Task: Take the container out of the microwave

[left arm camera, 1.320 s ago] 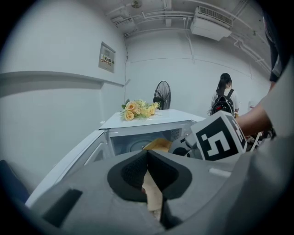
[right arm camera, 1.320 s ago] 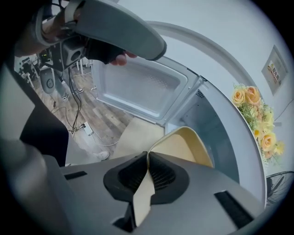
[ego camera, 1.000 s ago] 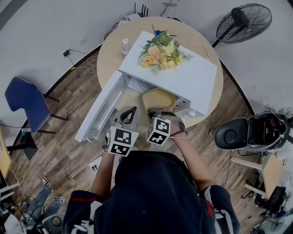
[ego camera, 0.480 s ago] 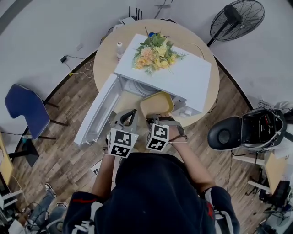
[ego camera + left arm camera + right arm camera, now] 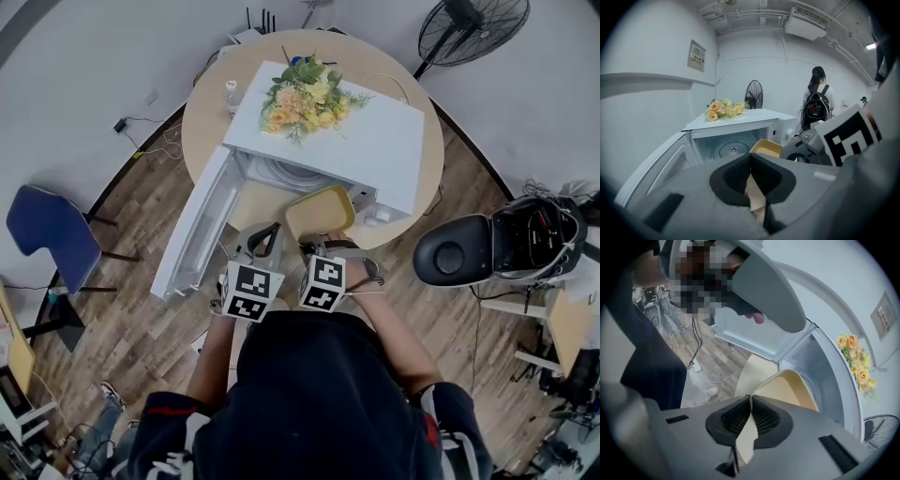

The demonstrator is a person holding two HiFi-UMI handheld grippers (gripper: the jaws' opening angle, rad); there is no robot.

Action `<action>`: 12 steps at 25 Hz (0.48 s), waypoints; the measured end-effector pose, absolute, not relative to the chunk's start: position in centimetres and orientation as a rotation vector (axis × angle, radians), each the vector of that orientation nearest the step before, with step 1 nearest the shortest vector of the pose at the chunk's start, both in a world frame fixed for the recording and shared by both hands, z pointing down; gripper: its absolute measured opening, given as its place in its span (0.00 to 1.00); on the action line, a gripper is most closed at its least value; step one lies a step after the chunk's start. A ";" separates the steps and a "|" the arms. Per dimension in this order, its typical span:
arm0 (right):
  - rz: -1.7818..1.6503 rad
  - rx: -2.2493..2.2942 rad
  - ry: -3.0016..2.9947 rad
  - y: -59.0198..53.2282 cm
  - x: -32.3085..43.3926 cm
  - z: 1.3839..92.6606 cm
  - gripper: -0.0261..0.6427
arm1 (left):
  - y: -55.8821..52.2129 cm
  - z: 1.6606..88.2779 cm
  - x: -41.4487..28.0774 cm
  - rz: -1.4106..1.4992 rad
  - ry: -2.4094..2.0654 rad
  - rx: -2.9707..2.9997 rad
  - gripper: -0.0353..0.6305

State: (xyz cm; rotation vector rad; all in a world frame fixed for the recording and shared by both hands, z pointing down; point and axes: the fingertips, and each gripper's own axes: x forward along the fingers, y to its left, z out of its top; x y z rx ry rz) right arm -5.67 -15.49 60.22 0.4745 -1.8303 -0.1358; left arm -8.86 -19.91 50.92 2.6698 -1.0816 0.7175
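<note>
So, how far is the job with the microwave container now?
Done: the microwave door stands open. In hand: the right gripper is shut on the yellow container at its rim, mostly outside the cavity. To do: carry it clear and set it down. The left gripper is shut, empty.

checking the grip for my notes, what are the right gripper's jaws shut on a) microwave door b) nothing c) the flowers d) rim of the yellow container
d: in the right gripper view, the right gripper has its jaws pinched together on the thin rim of the yellow container.
</note>
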 end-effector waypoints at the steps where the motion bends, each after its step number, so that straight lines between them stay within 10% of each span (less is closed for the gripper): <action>1: -0.133 0.476 -1.829 -15.4 -5.7 60.3 0.07 | -19.9 50.9 -8.8 0.721 -1.077 2.676 0.07; 12: -0.112 0.499 -1.804 -13.6 -6.2 60.2 0.07 | -18.6 51.0 -9.0 0.738 -1.002 2.718 0.07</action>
